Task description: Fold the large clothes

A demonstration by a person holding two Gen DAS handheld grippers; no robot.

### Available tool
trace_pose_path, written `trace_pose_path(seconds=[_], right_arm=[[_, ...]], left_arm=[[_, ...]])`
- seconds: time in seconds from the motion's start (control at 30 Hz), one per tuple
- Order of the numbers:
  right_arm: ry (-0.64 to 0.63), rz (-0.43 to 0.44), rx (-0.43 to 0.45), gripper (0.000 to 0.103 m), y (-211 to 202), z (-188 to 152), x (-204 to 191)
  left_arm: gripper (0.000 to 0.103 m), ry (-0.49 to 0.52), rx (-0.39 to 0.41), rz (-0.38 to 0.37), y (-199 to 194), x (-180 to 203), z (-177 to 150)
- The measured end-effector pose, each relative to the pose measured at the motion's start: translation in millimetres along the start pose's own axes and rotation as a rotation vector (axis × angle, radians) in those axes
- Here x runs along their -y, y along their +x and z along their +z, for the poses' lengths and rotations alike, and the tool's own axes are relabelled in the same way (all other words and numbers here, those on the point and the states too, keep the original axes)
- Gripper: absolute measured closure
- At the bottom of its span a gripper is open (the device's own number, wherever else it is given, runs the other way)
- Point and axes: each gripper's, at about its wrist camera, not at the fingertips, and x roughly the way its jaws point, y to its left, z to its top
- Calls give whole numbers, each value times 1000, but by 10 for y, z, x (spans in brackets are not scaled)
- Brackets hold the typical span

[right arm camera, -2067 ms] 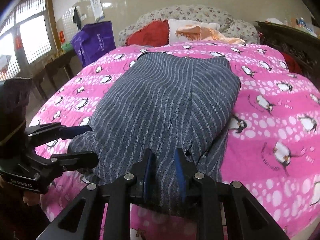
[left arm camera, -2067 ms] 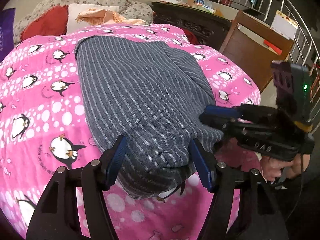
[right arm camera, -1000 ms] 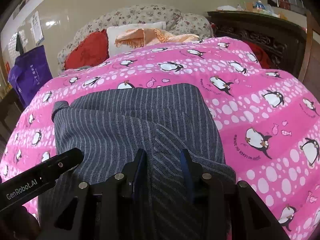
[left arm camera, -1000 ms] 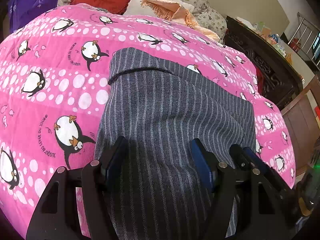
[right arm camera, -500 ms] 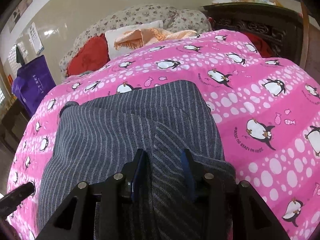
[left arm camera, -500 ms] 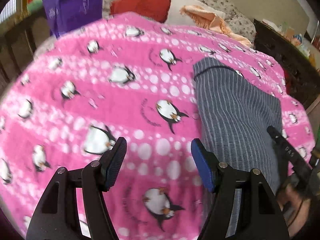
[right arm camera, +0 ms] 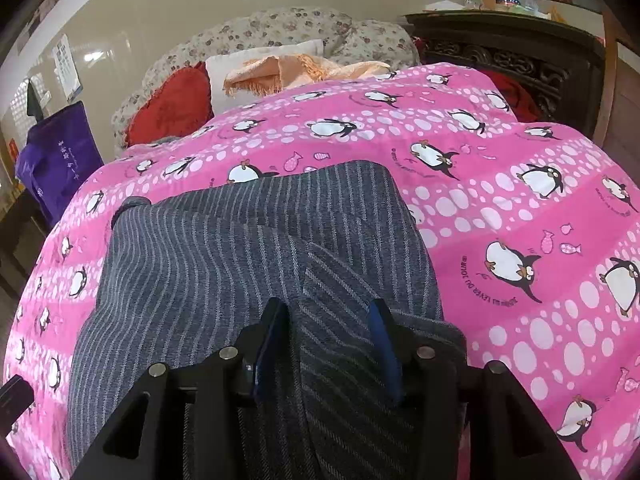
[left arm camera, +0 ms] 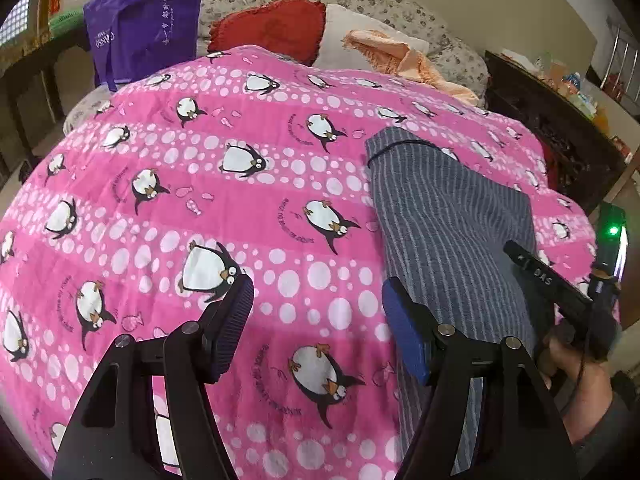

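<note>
A grey striped garment (right arm camera: 224, 264) lies folded on the pink penguin bedspread (right arm camera: 500, 208); in the left wrist view the garment (left arm camera: 448, 224) runs along the right side. My right gripper (right arm camera: 328, 316) rests low on the garment's near fold. Its jaws are opening, and a ridge of the cloth still stands between the blue pads (right arm camera: 384, 340). My left gripper (left arm camera: 316, 304) hangs open over bare bedspread (left arm camera: 248, 216), just left of the garment, with nothing between its fingers. The right gripper's body (left arm camera: 548, 280) and the hand holding it (left arm camera: 572, 364) show at the right edge.
Red and white pillows (left arm camera: 276, 28) and an orange cloth (left arm camera: 392, 52) lie at the head of the bed. A purple bag (left arm camera: 140, 24) stands at the far left. Dark carved wooden furniture (right arm camera: 520, 60) lines the right side of the bed.
The left gripper has swung left off the garment to over the bare bedspread. The right gripper has stayed put while its jaws widened around the fold.
</note>
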Motion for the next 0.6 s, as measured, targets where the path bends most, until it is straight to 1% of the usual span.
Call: trace_pose_path(seconds=[0.07,0.1,0.13,0.23,0.27,0.37,0.43,0.5,0.57,0.6], right_arm=[[-2,-6,-5,44,-7,-1,-3],[-3,0,-16,28,-13,-4,-2],[-9,7,-31,23,-14,-6,-4],[-39,4,-59,23,-85,-44,-2],[-45,9,-50,23,-153,-61,9],[-37,48,18,23,-440,-86,137],[-20,88,60,23,-619,-72,302],[-7,143,74,23,-723,-56,481],[-5,198,49,22,-737,-42,607],[-4,228,21,20,-713,-41,697]], left_arm=[[36,-8,-9,-21,-4,-12,-1],[36,-12,-14,-33,-7,-16,-5],[36,-14,-17,-42,-13,-15,-12],[36,-15,-22,-54,-29,-19,-32],[36,-15,-25,-58,-35,-27,-38],[36,-18,-26,-70,-18,-67,-41],[36,-28,-20,-89,46,-92,-29],[36,-41,-30,-141,137,-95,13],[36,-57,-51,-204,223,-56,83],[31,-53,-61,-225,256,-25,115]])
